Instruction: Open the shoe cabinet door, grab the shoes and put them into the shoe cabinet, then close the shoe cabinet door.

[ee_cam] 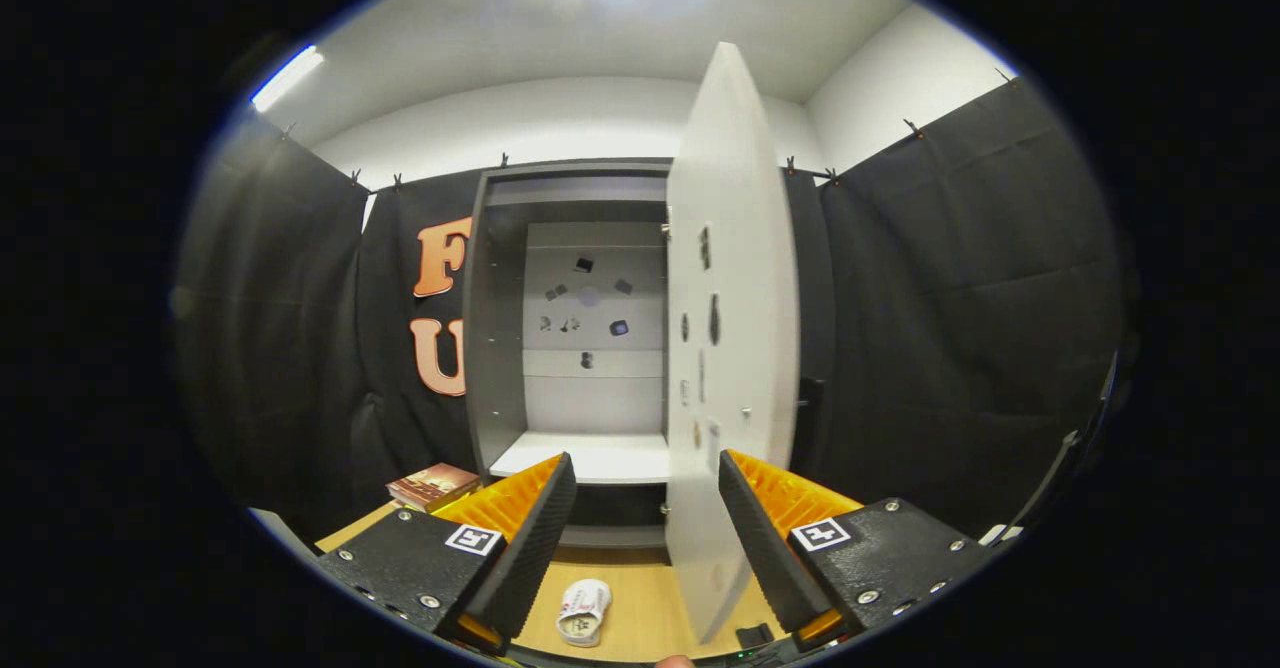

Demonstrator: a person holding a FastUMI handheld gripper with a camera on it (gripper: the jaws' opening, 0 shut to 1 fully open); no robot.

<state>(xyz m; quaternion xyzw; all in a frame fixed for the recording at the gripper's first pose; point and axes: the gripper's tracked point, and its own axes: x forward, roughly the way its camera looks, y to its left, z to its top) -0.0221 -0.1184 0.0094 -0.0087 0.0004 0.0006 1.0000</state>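
Two gripper fingers (646,528) stand wide apart, holding nothing. Between them, a small white shoe (583,611) lies on the wooden floor (650,598) before the grey shoe cabinet (590,348), whose white door (735,348) hangs open.

Wooden floor (650,613) bears a white shoe (583,611) and a book (433,485).

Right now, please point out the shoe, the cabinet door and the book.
shoe (583,611): gripper view, middle of its upper, between the open fingers.
cabinet door (735,248): gripper view, upper panel of the open door.
book (433,485): gripper view, its cover.
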